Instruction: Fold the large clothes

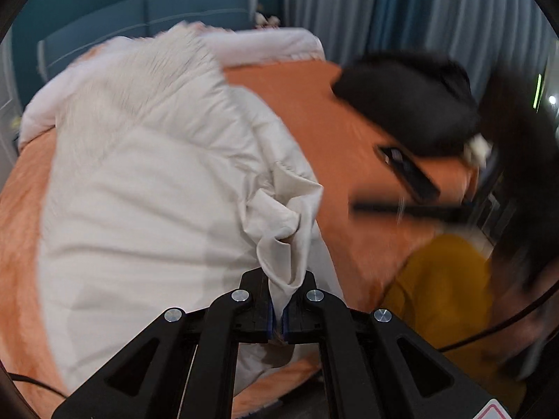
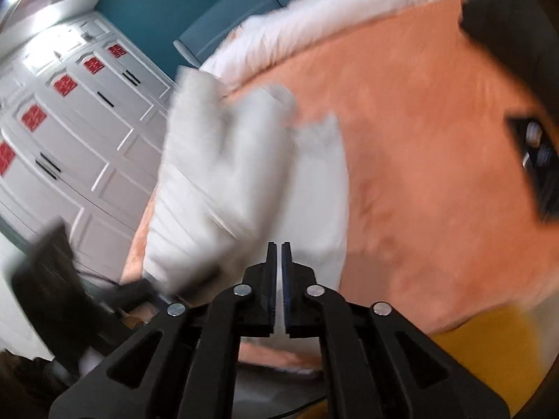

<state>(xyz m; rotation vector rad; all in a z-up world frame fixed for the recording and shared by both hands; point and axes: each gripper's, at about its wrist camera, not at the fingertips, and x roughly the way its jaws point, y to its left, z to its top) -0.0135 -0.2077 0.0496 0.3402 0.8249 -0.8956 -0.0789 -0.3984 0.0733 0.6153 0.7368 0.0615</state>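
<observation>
A large white garment (image 1: pixel 146 181) lies spread and rumpled on an orange bedcover (image 1: pixel 332 146). My left gripper (image 1: pixel 278 279) is shut on a bunched edge of the garment near the bed's front edge, and the cloth rises from between its jaws. In the right wrist view the same white garment (image 2: pixel 223 181) is blurred and partly lifted over the orange bedcover (image 2: pixel 419 174). My right gripper (image 2: pixel 278 248) is shut, its jaws almost touching, with white cloth right behind them; whether it pinches cloth is unclear.
A black garment (image 1: pixel 408 104) and a dark flat device (image 1: pixel 408 171) lie on the bed's right side. Yellow cloth (image 1: pixel 443 286) is at lower right. White pillows (image 1: pixel 265 45), a blue headboard, curtains and a white wardrobe (image 2: pixel 70 132) surround the bed.
</observation>
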